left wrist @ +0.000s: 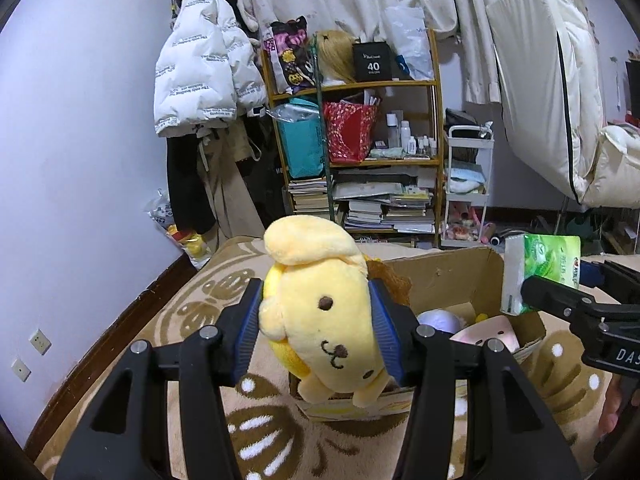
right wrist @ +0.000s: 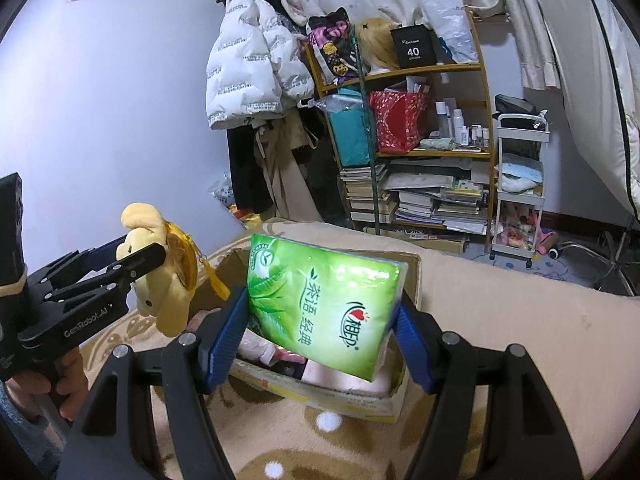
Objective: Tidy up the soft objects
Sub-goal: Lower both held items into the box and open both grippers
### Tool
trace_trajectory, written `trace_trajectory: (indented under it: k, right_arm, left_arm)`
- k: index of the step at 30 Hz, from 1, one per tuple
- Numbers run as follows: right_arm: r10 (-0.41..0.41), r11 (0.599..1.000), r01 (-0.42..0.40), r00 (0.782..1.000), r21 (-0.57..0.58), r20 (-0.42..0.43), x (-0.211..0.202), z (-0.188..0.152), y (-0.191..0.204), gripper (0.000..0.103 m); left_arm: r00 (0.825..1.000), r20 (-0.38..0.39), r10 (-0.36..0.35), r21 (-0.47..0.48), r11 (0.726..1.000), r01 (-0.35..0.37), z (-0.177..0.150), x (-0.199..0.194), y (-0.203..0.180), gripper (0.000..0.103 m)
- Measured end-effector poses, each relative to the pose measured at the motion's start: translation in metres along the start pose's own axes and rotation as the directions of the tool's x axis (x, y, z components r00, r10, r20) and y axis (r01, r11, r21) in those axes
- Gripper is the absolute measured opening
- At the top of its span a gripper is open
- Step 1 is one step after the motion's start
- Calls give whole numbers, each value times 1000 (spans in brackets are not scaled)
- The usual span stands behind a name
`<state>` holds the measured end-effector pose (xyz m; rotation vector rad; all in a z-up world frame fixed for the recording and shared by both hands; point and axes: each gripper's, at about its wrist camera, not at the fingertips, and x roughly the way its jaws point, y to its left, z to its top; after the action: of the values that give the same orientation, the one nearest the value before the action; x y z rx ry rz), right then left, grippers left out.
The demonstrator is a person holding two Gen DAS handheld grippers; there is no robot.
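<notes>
Yellow plush dog (left wrist: 324, 316): clamped by the head between the blue pads of the left gripper (left wrist: 320, 332), face toward the camera, floppy ear uppermost, body hanging clear above the near-left corner of the cardboard box (left wrist: 448, 276). Green tissue pack (right wrist: 320, 304): pinched across its width by the right gripper (right wrist: 320, 320), tilted, lower edge over the open box. Both items are carried in the air, side by side, the tissue pack to the right of the plush; neither touches the box. Cardboard box: flaps up, already containing a pale pink soft item (left wrist: 490, 334) and a lilac rounded item (left wrist: 438, 320). Surface: beige blanket with brown pattern (left wrist: 224, 300), which carries the box. Room: lilac wall (left wrist: 80, 140), white puffer jacket (left wrist: 200, 80) hanging at left, wooden shelf unit (left wrist: 356, 160) stacked with books and bags, white trolley (left wrist: 466, 188) beside it, pale curtains behind. Clearance: blanket bare to the left of the box and along its right edge; box top open and unobstructed.
</notes>
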<state>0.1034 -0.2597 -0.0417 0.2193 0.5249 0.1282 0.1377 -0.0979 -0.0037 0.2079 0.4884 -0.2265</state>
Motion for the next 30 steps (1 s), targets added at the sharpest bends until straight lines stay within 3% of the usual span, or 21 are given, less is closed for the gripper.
trace_trajectory:
  k: [20,28,30]
  right_arm:
    - [14,999,-12,998,37,-56,43,-3,-21,76]
    - [20,999,-18,997,35,-77,50,-6,-21,76]
    - [20,999,-17,996,36,-87,53,-7,-22,78]
  left_arm:
    - [998,-55,-6,59,998,9,-4,37,-6,59]
    - [997,-80,13,34,999,-10,-7,43,0,90]
    - [995,-92,26,28,999,-23,-8,44,4,91]
